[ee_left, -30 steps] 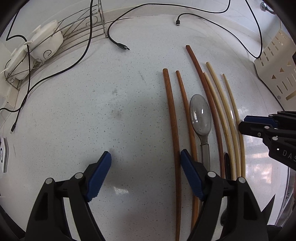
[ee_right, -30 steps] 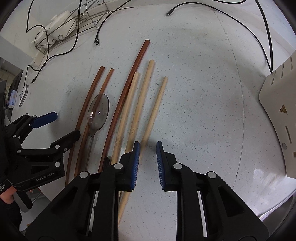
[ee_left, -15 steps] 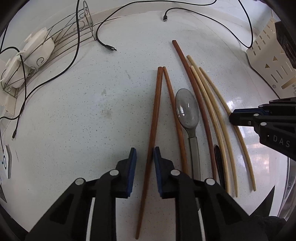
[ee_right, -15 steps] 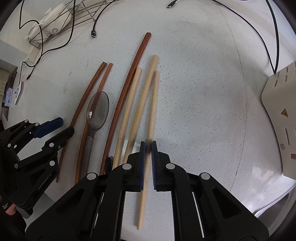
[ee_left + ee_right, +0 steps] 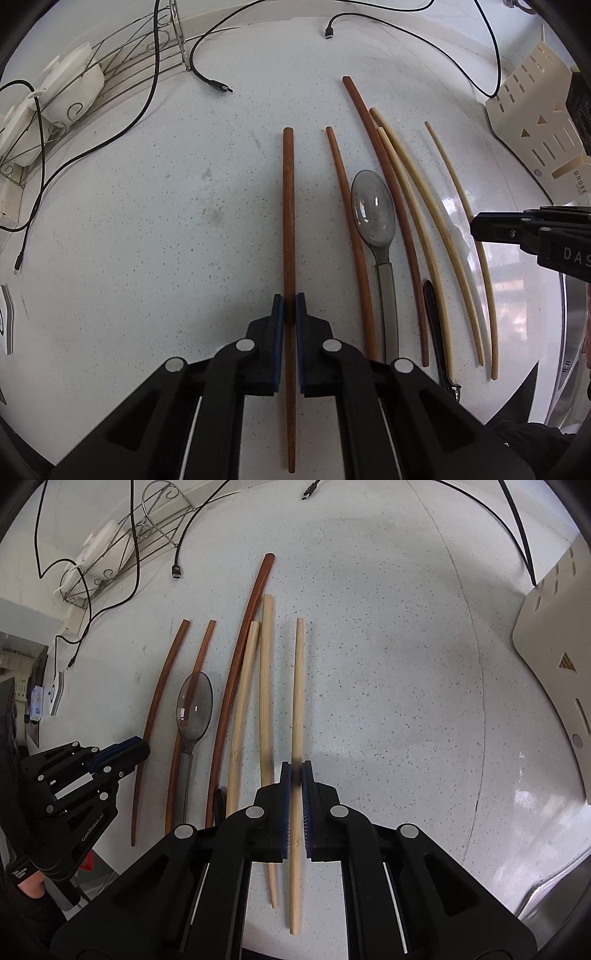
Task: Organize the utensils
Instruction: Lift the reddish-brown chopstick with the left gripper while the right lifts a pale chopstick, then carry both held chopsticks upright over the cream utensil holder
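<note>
My left gripper (image 5: 289,303) is shut on a dark brown chopstick (image 5: 288,221) that points straight ahead. To its right lie another brown chopstick (image 5: 349,236), a grey spoon (image 5: 373,218), a long brown chopstick (image 5: 388,206) and two pale chopsticks (image 5: 417,221). My right gripper (image 5: 295,771) is shut on a pale bamboo chopstick (image 5: 297,701), apart from the two pale ones (image 5: 255,701) on its left. The right gripper also shows in the left wrist view (image 5: 480,224); the left gripper shows in the right wrist view (image 5: 140,748).
A wire rack with white bowls (image 5: 70,92) stands at the back left. Black cables (image 5: 207,77) run across the back of the white counter (image 5: 147,240). A cream slotted holder (image 5: 535,129) stands at the right. A small black item (image 5: 434,325) lies among the chopsticks. A metal sink edge (image 5: 554,886) is at the right.
Both grippers closed fully on their chopsticks. The left one pulled its brown chopstick leftward away from the others; the right one pulled its pale chopstick rightward and straightened it.
</note>
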